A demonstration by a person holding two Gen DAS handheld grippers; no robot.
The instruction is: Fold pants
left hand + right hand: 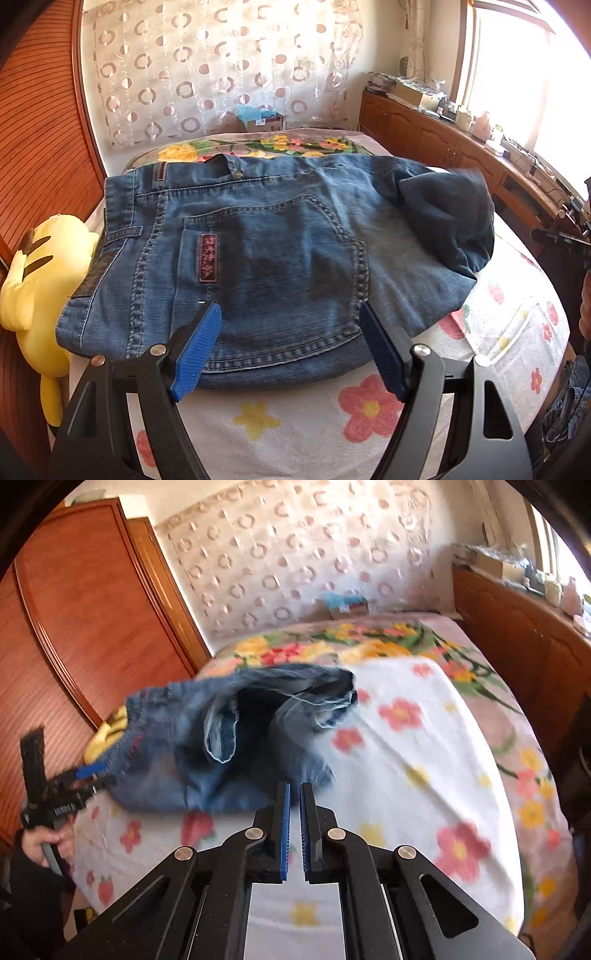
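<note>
Blue denim pants (273, 251) lie folded into a compact bundle on the flowered white blanket (332, 424), back pocket up, with the leg ends bunched on top at the right. My left gripper (290, 332) is open, its blue pads just above the near edge of the bundle, empty. In the right wrist view the pants (229, 738) lie ahead and to the left. My right gripper (294, 801) is nearly shut with a thin gap between the pads, empty, just off the bundle's near right corner. The left gripper (88, 771) shows at the pants' left edge.
A yellow plush toy (40, 280) lies by the bed's left edge against a wooden wardrobe (40, 147). A wooden cabinet (461, 147) with clutter runs along the right under a window. A patterned curtain (221, 66) and a small box (262, 120) stand behind the bed.
</note>
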